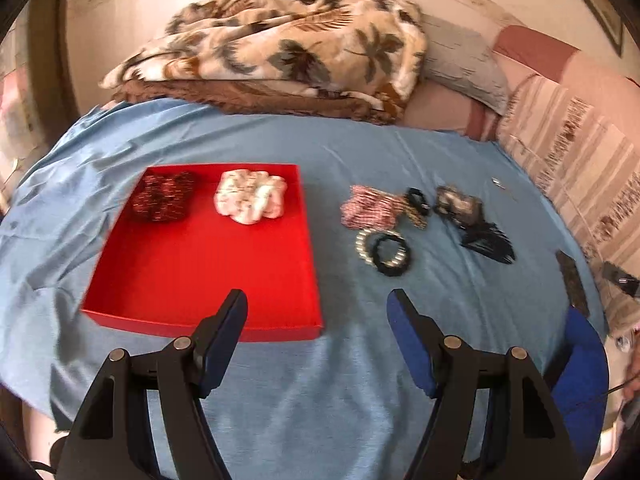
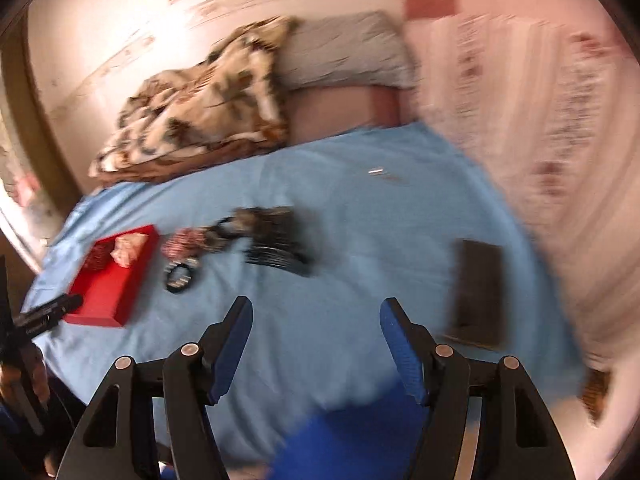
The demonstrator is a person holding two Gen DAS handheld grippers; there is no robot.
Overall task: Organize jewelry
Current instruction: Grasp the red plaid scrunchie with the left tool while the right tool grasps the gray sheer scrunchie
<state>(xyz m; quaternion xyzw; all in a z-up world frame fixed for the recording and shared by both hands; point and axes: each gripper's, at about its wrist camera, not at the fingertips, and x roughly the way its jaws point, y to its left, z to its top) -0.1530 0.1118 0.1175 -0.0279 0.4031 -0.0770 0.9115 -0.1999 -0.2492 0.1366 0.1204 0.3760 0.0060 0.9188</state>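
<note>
A red tray [image 1: 192,272] lies on the blue cloth and holds a dark red scrunchie [image 1: 163,197] and a white scrunchie [image 1: 251,197]. To its right lie a pink scrunchie [image 1: 367,210], a pearl bracelet [image 1: 366,246], a black hair tie [image 1: 391,255], a brown scrunchie [image 1: 456,202] and a black comb clip [image 1: 486,242]. My left gripper [image 1: 318,304] is open and empty, above the tray's near right corner. My right gripper [image 2: 316,312] is open and empty over bare cloth. The tray [image 2: 108,284] and the pile [image 2: 224,240] lie to its far left, blurred.
A dark flat case [image 2: 478,288] lies on the cloth at the right, also in the left wrist view [image 1: 572,284]. A small silver piece [image 1: 497,181] lies far right. A palm-print blanket [image 1: 288,48] and grey pillow [image 1: 464,64] are at the back. Pink patterned fabric [image 1: 576,168] borders the right.
</note>
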